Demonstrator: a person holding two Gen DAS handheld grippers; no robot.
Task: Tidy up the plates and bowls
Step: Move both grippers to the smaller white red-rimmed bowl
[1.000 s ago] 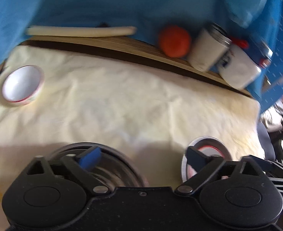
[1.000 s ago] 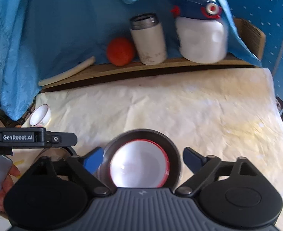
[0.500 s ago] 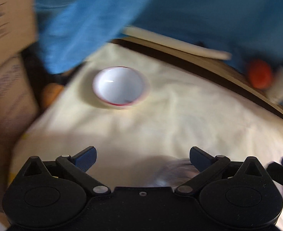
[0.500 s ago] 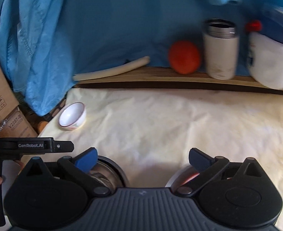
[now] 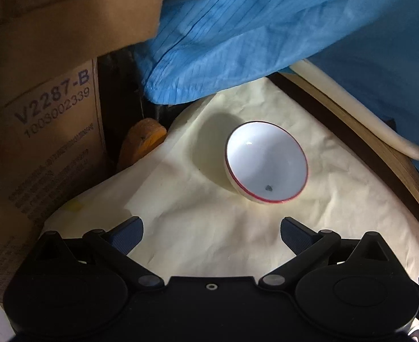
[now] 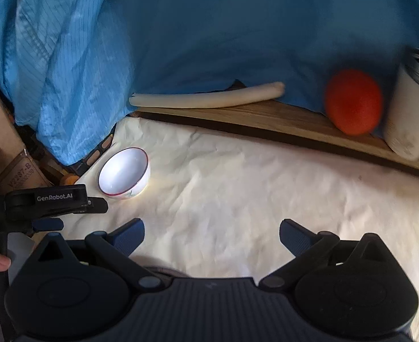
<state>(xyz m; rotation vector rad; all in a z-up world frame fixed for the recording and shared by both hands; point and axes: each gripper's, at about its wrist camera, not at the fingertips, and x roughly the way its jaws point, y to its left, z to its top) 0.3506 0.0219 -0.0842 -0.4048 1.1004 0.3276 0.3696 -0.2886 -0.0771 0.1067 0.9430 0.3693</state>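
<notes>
white bowl [image 5: 266, 162] (red-rimmed), upright, empty

A cream, wrinkled paper sheet [image 6: 238, 188] covers the bench. Along its far edge runs a raised wooden ledge [image 6: 266, 116] with a dark front. Behind the ledge hangs a blue cloth [image 6: 209, 34] that fills the whole far side and falls in folds at the left. At the far left stand brown cardboard boxes [image 5: 44, 108] with printed codes, in shadow. Bright light falls on the sheet at the left, and the right part lies in softer light.
</notes>
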